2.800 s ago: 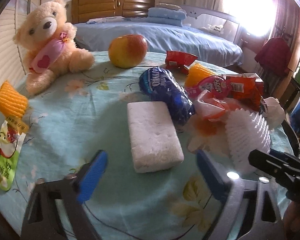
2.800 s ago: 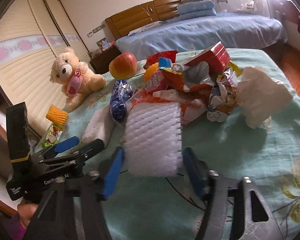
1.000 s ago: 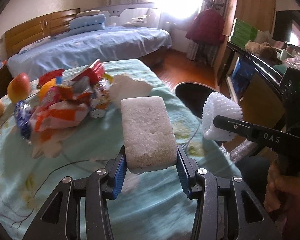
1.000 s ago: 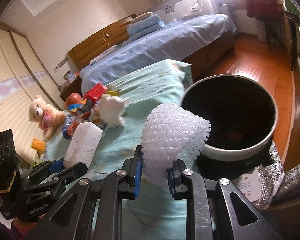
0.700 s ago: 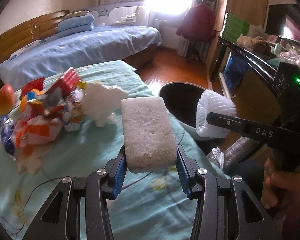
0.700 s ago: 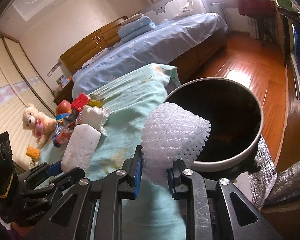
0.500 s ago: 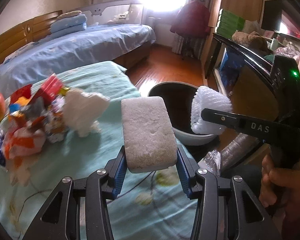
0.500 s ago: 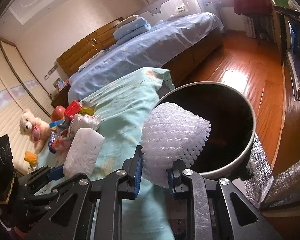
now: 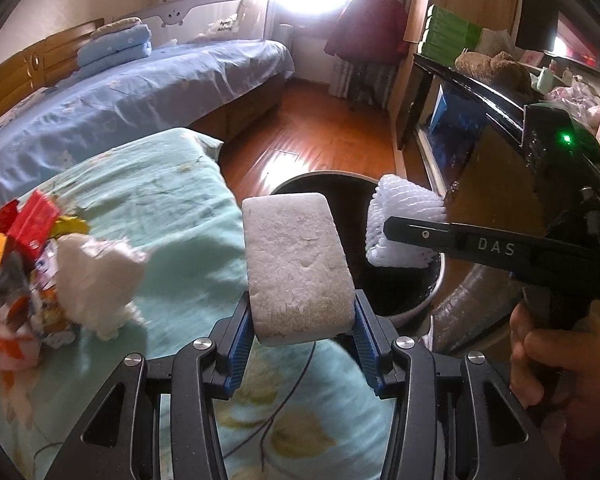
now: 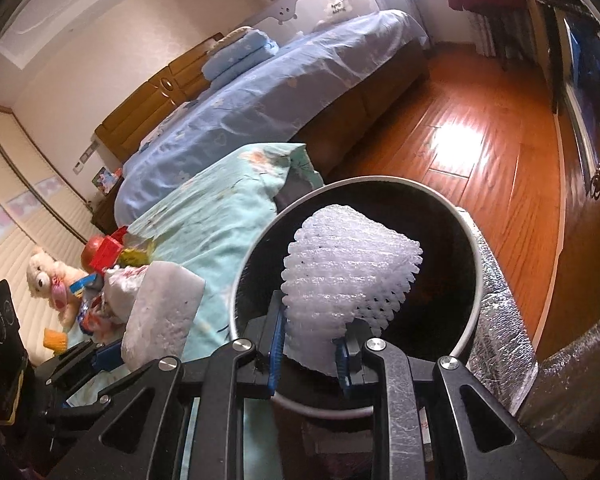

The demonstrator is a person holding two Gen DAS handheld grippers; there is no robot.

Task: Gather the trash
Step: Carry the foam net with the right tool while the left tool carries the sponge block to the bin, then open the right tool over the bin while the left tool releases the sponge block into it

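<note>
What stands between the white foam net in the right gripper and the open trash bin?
Nothing visible: the white foam net, clamped in the right gripper, hangs directly above the round black bin, whose mouth is open.

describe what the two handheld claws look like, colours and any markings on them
The left claw has a black angular frame with triangular cut-outs, silver screws and ribbed blue pads. The right claw is built the same; seen from its side, its black finger carries white letters "DAS" and its body shows a small green light.
</note>
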